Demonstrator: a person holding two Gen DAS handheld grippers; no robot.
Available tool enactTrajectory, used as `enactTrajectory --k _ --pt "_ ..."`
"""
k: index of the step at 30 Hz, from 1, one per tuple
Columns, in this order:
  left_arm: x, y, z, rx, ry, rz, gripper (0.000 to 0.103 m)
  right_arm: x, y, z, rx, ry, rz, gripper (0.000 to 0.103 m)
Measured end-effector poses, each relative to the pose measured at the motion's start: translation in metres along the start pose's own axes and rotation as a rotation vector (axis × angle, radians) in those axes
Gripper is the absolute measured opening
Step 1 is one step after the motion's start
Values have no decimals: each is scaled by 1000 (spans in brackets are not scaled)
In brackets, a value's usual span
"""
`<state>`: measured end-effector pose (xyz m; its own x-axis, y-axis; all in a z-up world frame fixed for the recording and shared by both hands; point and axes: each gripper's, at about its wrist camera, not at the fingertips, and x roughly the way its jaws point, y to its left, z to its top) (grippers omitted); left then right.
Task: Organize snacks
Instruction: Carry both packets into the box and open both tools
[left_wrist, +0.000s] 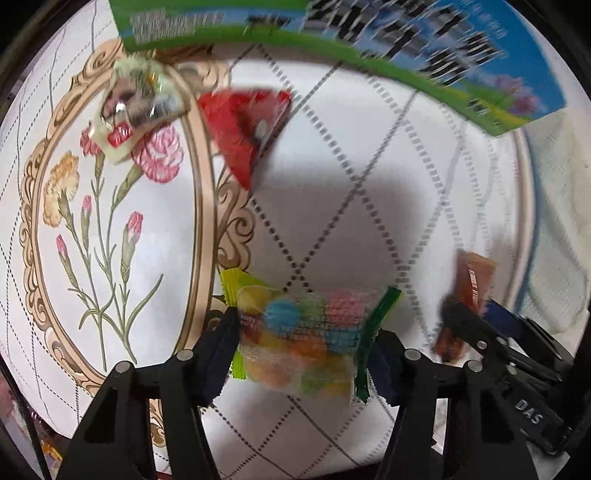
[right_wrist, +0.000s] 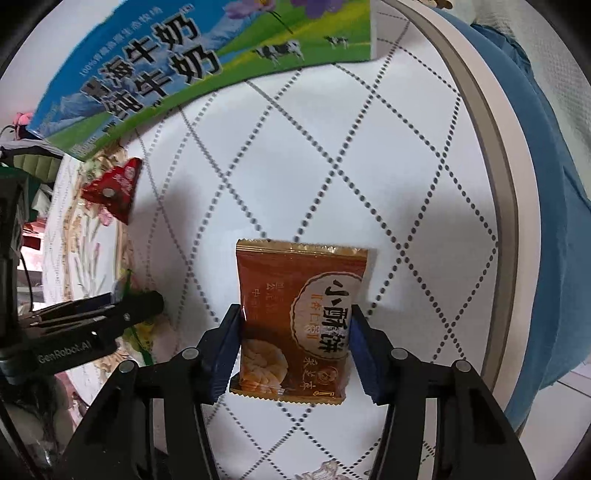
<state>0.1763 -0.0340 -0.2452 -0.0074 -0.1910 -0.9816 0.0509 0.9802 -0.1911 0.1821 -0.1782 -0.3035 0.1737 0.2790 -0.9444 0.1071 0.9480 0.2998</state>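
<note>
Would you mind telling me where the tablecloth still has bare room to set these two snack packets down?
The widest bare patch is the diamond-stitched cloth between the milk carton, the red packet and the table rim. It is crowded near the floral medallion, where the pale wrapped snack lies beside the red packet.

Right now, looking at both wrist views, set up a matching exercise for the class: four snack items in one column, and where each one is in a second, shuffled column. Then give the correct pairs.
Column 1
1. brown pastry packet
2. bag of colourful candies
3. red triangular packet
4. milk carton

Column 2
A. lying free on the tablecloth, just below the carton
B. between the fingers of the left gripper
C. at the far edge of the table
D. between the fingers of the right gripper

Pairs: 1-D, 2-B, 3-A, 4-C
</note>
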Motion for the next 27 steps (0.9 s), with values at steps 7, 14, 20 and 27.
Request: enactTrajectory --k 7,14,20,27 --pt "-82 -14 6 25 -122 -107 60 -55 8 14 -23 -73 84 58" --pt "-180 -21 51 77 -306 -144 60 -132 31 67 -71 -216 163 58" --pt "-202 -16 116 105 -368 4 60 -170 56 139 -122 -338 150 58" --pt "-153 13 170 74 -260 112 60 -126 94 210 -139 -302 111 58"
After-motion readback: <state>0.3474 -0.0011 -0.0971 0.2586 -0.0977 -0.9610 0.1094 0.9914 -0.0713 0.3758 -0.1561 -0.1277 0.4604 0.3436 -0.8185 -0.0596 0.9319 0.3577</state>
